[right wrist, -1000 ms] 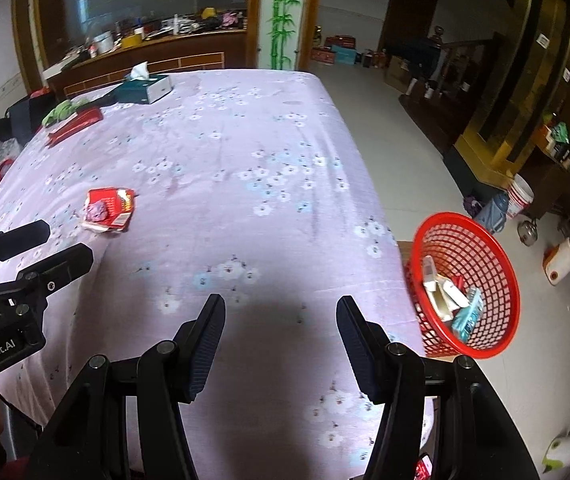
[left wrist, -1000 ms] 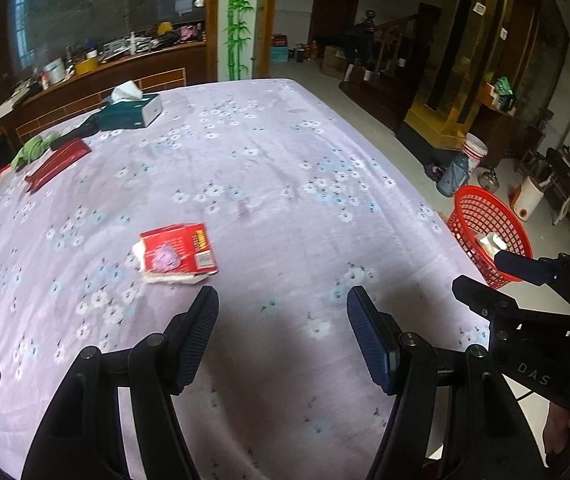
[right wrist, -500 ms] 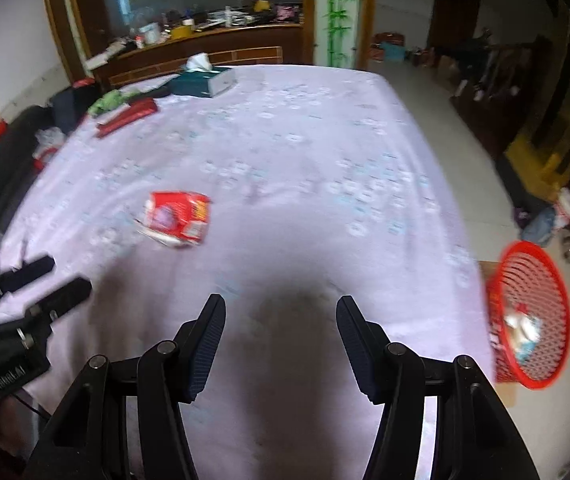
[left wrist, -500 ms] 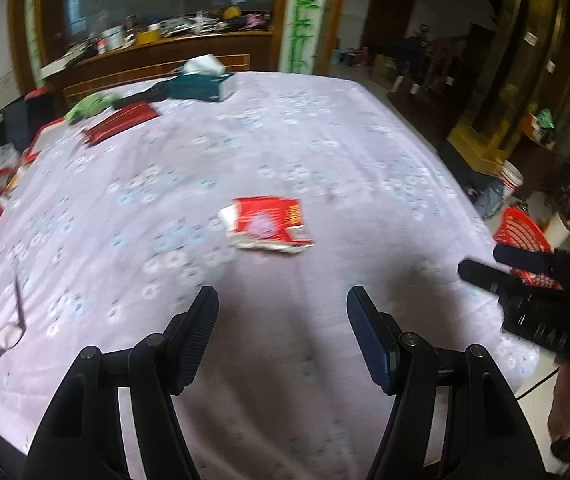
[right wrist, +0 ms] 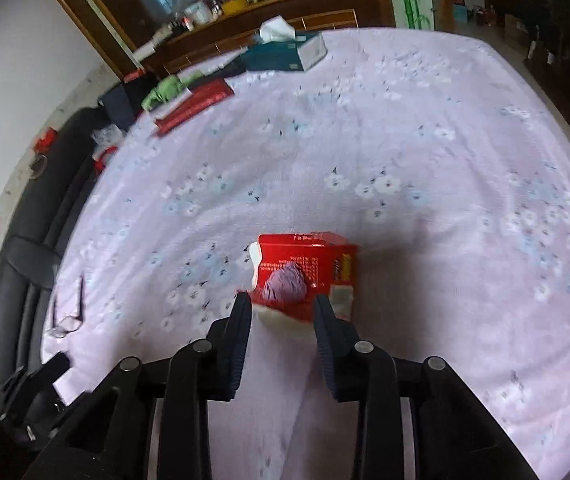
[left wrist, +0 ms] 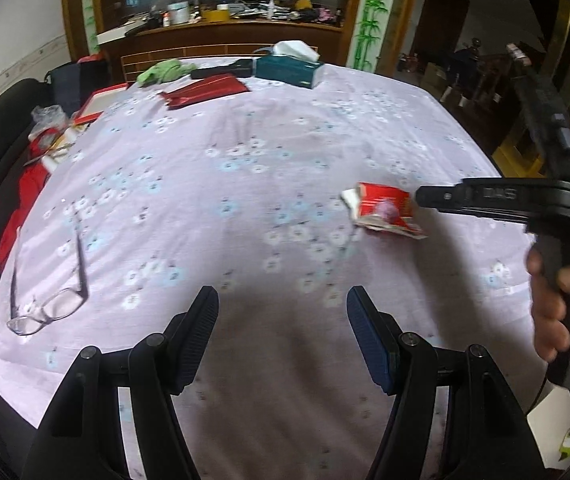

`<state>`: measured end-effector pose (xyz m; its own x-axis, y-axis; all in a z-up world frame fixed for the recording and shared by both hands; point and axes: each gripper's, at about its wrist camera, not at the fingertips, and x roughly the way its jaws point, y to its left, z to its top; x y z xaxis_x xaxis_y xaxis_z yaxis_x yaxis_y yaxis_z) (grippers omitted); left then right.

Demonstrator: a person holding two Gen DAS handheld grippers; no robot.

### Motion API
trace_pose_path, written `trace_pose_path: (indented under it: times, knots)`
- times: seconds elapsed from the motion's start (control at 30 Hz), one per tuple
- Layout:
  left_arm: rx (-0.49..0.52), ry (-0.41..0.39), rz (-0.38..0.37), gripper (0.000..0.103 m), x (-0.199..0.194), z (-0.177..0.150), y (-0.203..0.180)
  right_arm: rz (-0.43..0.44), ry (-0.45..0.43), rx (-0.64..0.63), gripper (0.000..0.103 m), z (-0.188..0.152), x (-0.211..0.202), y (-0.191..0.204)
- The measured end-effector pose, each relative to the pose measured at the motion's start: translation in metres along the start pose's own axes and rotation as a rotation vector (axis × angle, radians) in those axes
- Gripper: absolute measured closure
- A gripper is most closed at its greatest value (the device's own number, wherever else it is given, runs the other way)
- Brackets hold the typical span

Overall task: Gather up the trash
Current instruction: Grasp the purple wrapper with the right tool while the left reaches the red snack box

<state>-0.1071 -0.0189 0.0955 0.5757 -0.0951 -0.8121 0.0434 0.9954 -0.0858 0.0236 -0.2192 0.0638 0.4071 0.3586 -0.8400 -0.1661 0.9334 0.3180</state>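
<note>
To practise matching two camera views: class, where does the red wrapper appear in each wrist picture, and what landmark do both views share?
Left wrist: the red wrapper lies right of centre on the bedspread, at the tip of the right gripper.
Right wrist: the wrapper sits low at centre, its near edge between the gripper's fingers.
Shared landmark: the tissue box at the far edge.

Wrapper (right wrist: 305, 268) on tablecloth (right wrist: 445, 160)

Black gripper (left wrist: 283, 340) – ribbed pads, silver pivot screws
</note>
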Motion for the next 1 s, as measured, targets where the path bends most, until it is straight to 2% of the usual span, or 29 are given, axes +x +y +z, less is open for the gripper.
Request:
trace_pose_path:
  times: [0.23,0.33,0.5,0.67,0.7,0.87,1.0]
  knots:
    - [-0.028,0.02,0.015,0.038,0.008,-0.002,0.029,-0.041,0.047,0.012,0.075,0.008,0.037,0.003]
    - [-0.03,0.024,0.013,0.038,0.01,0.0,0.033,-0.055,0.068,0.006,0.076,0.007,0.046,0.005]
    - [-0.011,0.035,-0.011,0.038,0.017,0.007,0.028,-0.055,0.051,-0.016,0.078,0.004,0.046,0.008]
    - [0.018,0.047,-0.041,0.038,0.026,0.014,0.014,-0.046,0.035,-0.007,0.08,-0.003,0.034,0.002]
    - [0.027,0.05,-0.05,0.038,0.028,0.016,0.009,-0.043,0.03,-0.001,0.088,-0.004,0.03,0.001]
    - [0.059,0.065,-0.082,0.038,0.039,0.026,-0.006,-0.032,-0.005,0.04,0.087,-0.015,-0.001,-0.014]
    - [0.096,0.066,-0.122,0.038,0.052,0.046,-0.023,-0.038,-0.024,0.069,0.087,-0.027,-0.022,-0.027]
